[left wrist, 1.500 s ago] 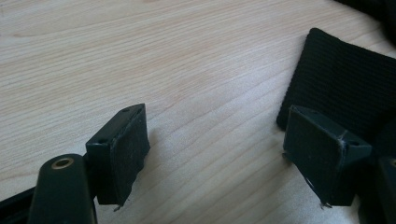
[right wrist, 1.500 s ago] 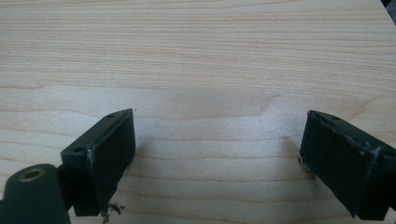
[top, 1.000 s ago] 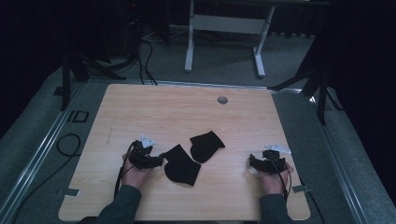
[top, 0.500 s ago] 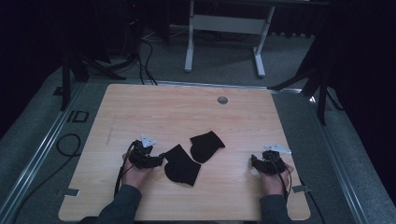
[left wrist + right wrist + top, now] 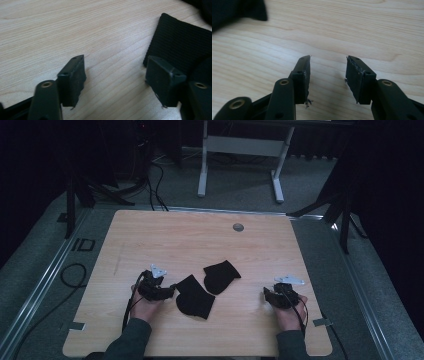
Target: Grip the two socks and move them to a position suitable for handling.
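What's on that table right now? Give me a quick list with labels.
surface: wooden table
cloth items: two black socks, near sock and far sock, apparently touching or overlapping
left gripper: open, jaws just closing slightly, beside near sock's ribbed edge, nothing between them
right gripper: open, jaws just closing, over bare wood
table hole: grey grommet near far edge

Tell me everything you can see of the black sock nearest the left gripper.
The sock is plain black knit with a ribbed weave, lying flat and limp on the wooden table. Its far corner meets a second black sock. The left gripper sits at its edge, one jaw against the fabric in the left gripper view, not clamping it.
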Action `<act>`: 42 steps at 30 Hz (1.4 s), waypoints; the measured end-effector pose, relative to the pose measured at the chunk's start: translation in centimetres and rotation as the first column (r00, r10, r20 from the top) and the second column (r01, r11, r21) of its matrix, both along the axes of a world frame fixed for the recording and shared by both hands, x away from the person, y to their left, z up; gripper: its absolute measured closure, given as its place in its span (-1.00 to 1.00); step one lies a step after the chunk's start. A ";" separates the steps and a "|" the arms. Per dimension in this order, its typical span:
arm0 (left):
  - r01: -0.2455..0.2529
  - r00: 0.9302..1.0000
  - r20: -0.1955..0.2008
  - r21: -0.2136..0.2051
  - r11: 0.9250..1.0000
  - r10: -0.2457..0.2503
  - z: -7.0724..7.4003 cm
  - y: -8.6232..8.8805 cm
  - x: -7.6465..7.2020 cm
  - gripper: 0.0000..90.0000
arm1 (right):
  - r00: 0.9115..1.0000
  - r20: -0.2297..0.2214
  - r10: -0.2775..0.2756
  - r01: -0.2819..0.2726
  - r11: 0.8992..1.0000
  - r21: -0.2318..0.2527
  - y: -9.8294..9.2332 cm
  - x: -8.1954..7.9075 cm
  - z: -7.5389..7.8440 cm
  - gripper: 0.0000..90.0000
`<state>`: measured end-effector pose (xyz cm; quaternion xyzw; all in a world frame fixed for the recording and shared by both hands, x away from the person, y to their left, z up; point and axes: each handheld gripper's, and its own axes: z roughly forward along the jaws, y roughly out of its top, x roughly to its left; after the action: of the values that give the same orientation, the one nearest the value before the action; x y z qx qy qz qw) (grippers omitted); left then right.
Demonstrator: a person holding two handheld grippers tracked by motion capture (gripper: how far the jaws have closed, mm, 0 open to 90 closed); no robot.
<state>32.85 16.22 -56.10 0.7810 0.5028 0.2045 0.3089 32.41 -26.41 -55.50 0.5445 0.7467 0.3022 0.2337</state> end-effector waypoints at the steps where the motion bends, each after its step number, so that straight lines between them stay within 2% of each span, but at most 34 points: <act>1: 0.002 1.000 0.000 0.000 1.000 -0.002 0.0 0.0 0.0 -0.16 | 1.000 -0.002 0.010 -0.010 1.000 -0.002 0.2 -0.1 0.1 0.21; 8: 0.002 1.000 0.003 0.006 1.000 -0.002 0.1 -0.1 -0.1 -0.09 | 0.998 -0.014 0.061 -0.061 0.998 -0.003 1.6 -0.5 0.4 0.20; 9: -0.012 1.000 0.005 0.013 1.000 0.012 0.1 0.0 -0.1 -0.08 | 0.994 -0.021 0.103 -0.103 0.995 -0.001 2.7 -0.7 0.5 0.20; 11: -0.006 1.000 0.003 0.014 1.000 0.006 0.1 0.0 -0.2 -0.04 | 0.990 -0.025 0.142 -0.143 0.990 -0.012 3.9 -0.8 0.6 0.19; 20: -0.008 1.000 -0.011 0.005 1.000 0.008 0.2 0.1 -0.1 -0.04 | 0.962 -0.034 0.271 -0.272 0.962 -0.026 8.2 -1.8 0.7 0.19; 25: -0.010 1.000 -0.011 0.003 1.000 0.010 0.2 0.1 -0.1 -0.05 | 0.939 -0.040 0.342 -0.343 0.939 -0.029 10.4 -2.3 0.7 0.22; 31: -0.009 1.000 -0.010 0.003 1.000 0.009 0.2 0.1 -0.1 -0.05 | 0.911 -0.039 0.410 -0.411 0.912 -0.012 12.4 -3.0 1.0 0.45; 33: -0.009 1.000 -0.010 0.003 1.000 0.009 0.2 0.1 -0.1 -0.05 | 0.907 -0.023 0.421 -0.421 0.907 -0.009 13.0 -3.4 1.2 0.58; 36: -0.008 1.000 -0.010 0.002 1.000 0.008 0.2 0.1 -0.1 -0.05 | 0.887 -0.011 0.462 -0.462 0.887 0.011 14.1 -3.9 1.6 0.75; 40: -0.011 1.000 -0.009 -0.001 1.000 0.011 0.2 0.1 -0.1 -0.04 | 0.841 0.005 0.540 -0.540 0.842 -0.004 16.1 -5.1 1.9 0.85; 42: -0.010 1.000 -0.009 -0.001 1.000 0.010 0.2 0.1 -0.1 -0.03 | 0.819 -0.004 0.573 -0.573 0.819 -0.014 17.2 -5.8 1.8 0.85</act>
<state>32.72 16.27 -55.92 0.7793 0.5082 0.2021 0.3059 26.63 -9.25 -53.70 0.2930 0.8779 0.3534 0.1361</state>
